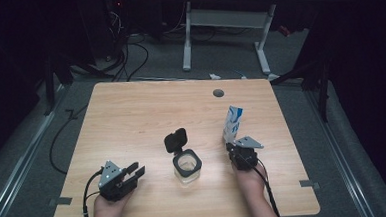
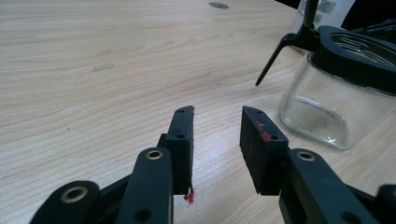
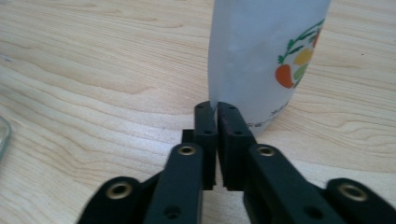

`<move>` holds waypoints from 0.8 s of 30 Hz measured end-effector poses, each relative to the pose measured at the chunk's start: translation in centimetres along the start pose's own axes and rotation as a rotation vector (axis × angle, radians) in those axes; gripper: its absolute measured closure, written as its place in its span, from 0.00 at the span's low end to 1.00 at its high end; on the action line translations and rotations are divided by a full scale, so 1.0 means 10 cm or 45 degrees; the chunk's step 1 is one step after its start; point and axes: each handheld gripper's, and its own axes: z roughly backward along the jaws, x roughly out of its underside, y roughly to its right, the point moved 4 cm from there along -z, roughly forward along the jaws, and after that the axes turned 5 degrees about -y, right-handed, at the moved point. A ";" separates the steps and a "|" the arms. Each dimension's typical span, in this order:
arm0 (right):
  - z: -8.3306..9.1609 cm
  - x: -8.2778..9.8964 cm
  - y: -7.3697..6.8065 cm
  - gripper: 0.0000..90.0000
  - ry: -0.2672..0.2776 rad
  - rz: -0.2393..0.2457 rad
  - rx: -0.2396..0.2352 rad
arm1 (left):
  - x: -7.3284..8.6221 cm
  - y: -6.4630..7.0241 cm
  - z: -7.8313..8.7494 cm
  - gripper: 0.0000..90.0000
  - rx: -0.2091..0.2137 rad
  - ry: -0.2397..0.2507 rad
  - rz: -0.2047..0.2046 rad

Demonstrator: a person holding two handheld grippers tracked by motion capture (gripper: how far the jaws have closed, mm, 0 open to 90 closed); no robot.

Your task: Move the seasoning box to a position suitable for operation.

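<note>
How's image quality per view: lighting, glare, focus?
High view: dark surroundings, table lit, soft sheen beside the glass jar. Left gripper view: jaws sharp, highlights on the jar's glass, far table soft. Right gripper view: the pouch slightly blurred and pale, its print readable only as coloured shapes.

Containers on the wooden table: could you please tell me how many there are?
2: a clear glass jar with an open black flip lid near the front centre, and a white printed pouch to its right, pinched at its edge by the right gripper.
</note>
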 end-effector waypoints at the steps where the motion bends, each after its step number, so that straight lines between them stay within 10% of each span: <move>1: 0.00 0.00 0.00 1.00 -0.001 -0.001 0.000 | 0.00 0.00 0.00 0.73 0.000 0.000 0.000; 24: 0.27 0.25 0.43 1.00 0.012 -0.013 -0.001 | 0.00 0.01 0.00 0.73 0.000 0.000 0.000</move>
